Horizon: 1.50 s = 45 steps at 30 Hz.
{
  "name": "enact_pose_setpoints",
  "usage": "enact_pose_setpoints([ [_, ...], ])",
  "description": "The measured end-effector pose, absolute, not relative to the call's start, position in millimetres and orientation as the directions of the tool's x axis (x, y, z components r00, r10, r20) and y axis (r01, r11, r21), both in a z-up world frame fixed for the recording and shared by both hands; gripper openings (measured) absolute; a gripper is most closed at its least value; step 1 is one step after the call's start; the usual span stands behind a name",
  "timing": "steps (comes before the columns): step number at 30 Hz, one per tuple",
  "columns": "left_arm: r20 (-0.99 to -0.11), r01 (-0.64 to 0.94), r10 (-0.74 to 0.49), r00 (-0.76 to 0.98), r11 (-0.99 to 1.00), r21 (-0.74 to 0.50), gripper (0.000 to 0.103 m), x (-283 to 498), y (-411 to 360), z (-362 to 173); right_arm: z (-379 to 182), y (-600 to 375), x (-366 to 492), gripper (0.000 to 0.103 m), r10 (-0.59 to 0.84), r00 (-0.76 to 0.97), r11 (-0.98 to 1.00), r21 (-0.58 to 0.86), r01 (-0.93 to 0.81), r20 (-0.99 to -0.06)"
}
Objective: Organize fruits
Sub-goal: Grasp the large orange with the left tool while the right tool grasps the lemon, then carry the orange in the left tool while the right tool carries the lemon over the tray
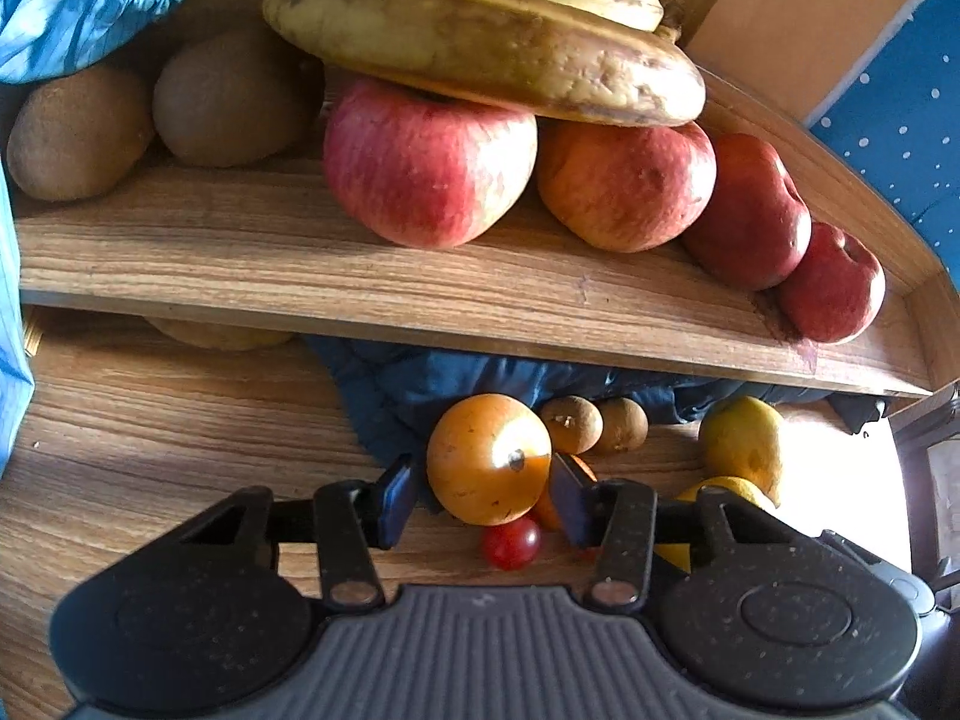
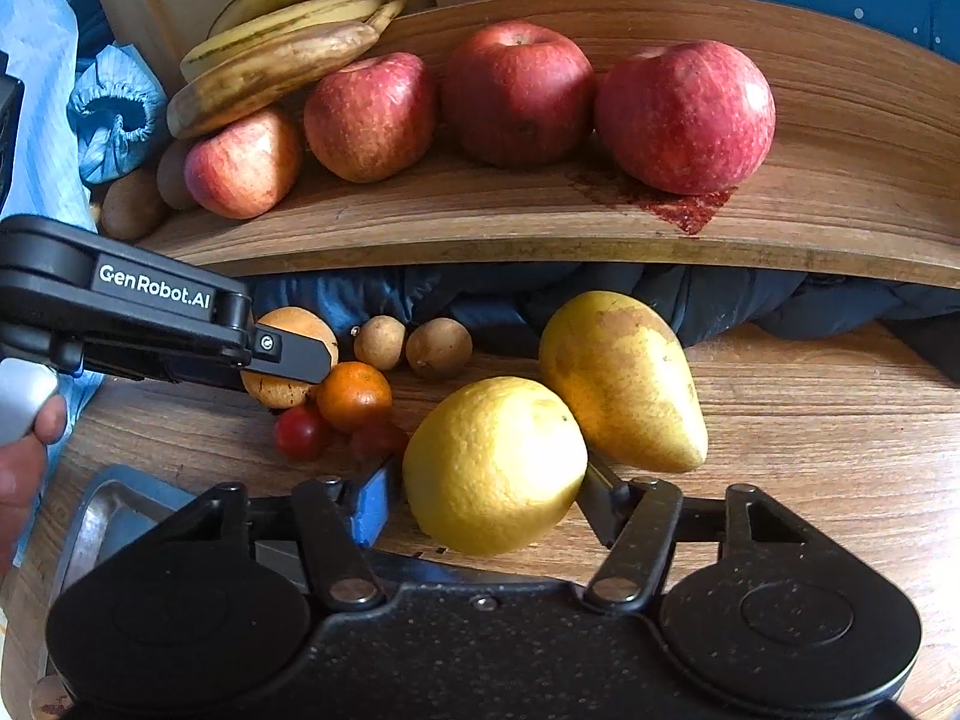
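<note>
While both grippers sit low over the wooden tabletop, each has a fruit btwn its fingers. Left gripper: jaws either side of an orange, pads right at its skin, looks clamped, though the left pad's contact is hard to confirm. Right gripper: closed on a yellow lemon, pads pressing both sides; lemon touches a pear lying just behind it on the table.

Near the orange: a small mandarin, two cherry tomatoes, two small brown round fruits, kind unclear. Dark blue cloth bunched under the wooden tray.

On the tray: row of four red apples, bananas resting across the left-most apples, kiwis at the left end. Metal tray at table's near-left edge. A person's hand holds the left gripper's handle.
</note>
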State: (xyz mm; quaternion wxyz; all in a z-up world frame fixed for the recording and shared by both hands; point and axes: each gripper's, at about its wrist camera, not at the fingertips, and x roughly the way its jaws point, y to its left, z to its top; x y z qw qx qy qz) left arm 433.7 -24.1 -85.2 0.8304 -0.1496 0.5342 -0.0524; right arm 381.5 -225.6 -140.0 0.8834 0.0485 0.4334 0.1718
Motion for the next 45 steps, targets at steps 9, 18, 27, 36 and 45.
enact_pose_setpoints([
  [9,-0.862,-0.068,-0.245,0.445,0.950,-0.305,0.047,429.8,-24.3,-82.7,-139.1,-227.2,381.2,0.061,0.351,0.566,0.934,0.241,-0.262,-0.746],
  [18,-0.862,-0.088,-0.243,0.445,0.946,-0.312,0.046,429.4,-22.0,-80.4,-139.5,-226.7,377.2,0.061,0.364,0.560,0.929,0.251,-0.271,-0.745],
  [27,-0.856,-0.084,-0.237,0.460,0.948,-0.308,0.045,414.9,-25.3,-73.0,-135.4,-222.6,366.3,0.060,0.387,0.575,0.920,0.258,-0.295,-0.721],
  [36,-0.847,-0.082,-0.247,0.471,0.944,-0.320,0.045,393.7,-27.9,-66.4,-126.2,-217.2,350.6,0.060,0.407,0.585,0.911,0.263,-0.318,-0.702],
  [45,-0.843,-0.059,-0.258,0.472,0.945,-0.323,0.045,374.7,-30.8,-61.4,-119.4,-211.1,331.2,0.060,0.422,0.586,0.903,0.263,-0.339,-0.692],
])
